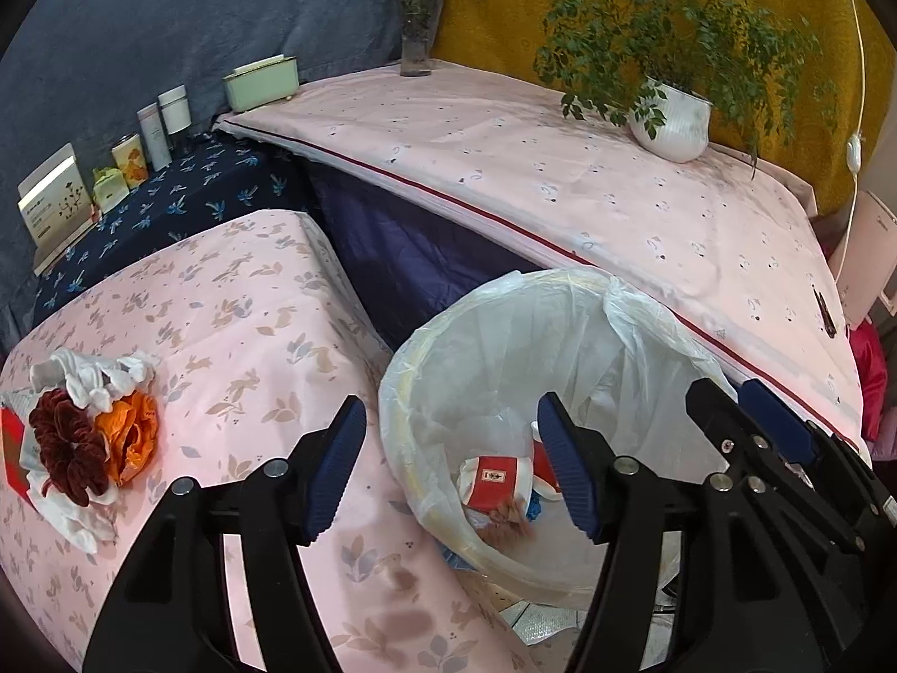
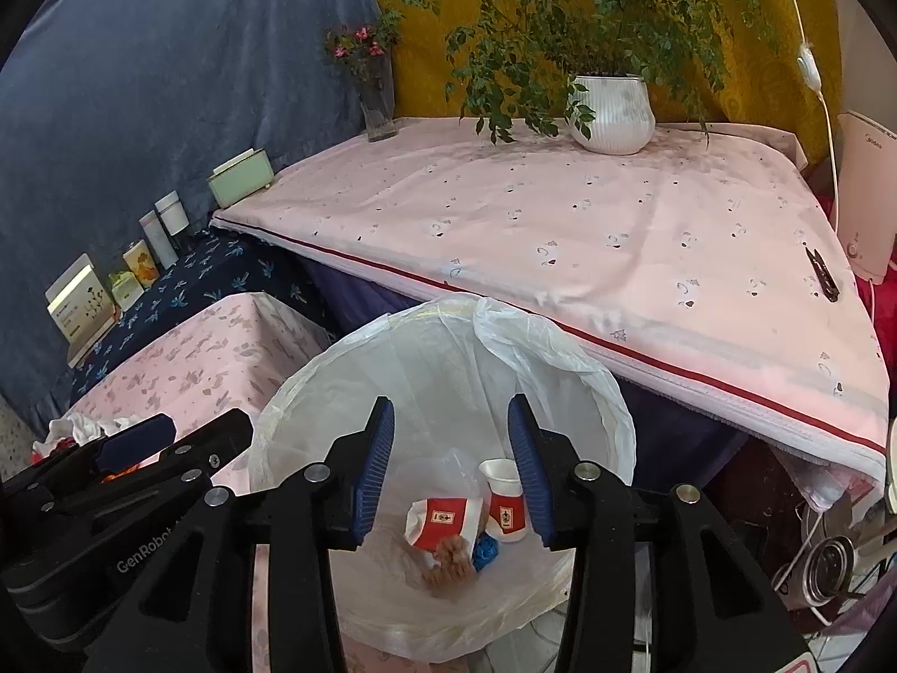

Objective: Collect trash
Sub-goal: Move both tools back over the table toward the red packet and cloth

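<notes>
Grippers are held over the lined bin [image 2: 616,426], the left gripper [image 1: 451,468] spread wide and the right gripper [image 2: 451,474] partly spread, nothing pinched by either. Two red paper cups [image 2: 443,521] are seen at the bin's bottom, one on its side with its long axis roughly level, mouth leftward, the other upright. A drop appears complete; the rubbish pile [image 1: 84,437] on the pink cloth [image 1: 252,336] is judged next, calling for a leftward reach.
</notes>
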Demonstrator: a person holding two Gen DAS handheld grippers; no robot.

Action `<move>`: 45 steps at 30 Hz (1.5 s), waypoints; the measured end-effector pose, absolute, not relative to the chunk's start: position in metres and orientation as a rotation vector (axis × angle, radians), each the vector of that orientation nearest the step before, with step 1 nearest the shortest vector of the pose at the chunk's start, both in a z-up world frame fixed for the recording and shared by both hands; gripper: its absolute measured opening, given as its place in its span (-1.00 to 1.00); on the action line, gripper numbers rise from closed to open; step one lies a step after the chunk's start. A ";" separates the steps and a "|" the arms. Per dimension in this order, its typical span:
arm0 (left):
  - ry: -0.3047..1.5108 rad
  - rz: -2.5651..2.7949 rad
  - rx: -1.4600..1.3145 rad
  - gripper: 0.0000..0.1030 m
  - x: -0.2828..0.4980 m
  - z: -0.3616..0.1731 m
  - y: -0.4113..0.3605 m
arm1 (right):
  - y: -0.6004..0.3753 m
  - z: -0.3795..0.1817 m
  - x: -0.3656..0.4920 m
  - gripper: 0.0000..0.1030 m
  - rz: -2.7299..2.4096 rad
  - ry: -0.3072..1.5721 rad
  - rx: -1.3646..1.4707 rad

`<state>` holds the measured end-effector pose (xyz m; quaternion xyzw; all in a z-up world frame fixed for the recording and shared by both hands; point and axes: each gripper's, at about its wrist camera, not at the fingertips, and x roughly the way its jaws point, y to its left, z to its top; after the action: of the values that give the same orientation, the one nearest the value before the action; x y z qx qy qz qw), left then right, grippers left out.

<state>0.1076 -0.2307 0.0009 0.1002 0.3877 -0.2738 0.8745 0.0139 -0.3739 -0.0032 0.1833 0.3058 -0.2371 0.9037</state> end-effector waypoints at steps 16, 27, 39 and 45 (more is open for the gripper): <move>0.808 -0.459 0.129 0.46 0.116 0.005 -0.166 | -0.326 0.014 0.019 0.09 -0.420 0.621 0.326; 0.789 -0.313 0.073 0.73 0.124 0.005 -0.086 | -0.269 0.016 0.036 0.12 -0.314 0.642 0.280; 0.797 -0.176 0.048 0.80 0.136 -0.008 0.010 | -0.196 0.011 0.059 0.19 -0.184 0.686 0.238; 0.808 -0.113 0.041 0.81 0.144 -0.016 0.055 | -0.158 0.007 0.074 0.20 -0.117 0.708 0.199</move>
<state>0.1443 0.0554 -0.0160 0.0199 0.3930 -0.0549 0.9177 0.0739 -0.1575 0.0074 0.0973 0.3459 -0.0574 0.9314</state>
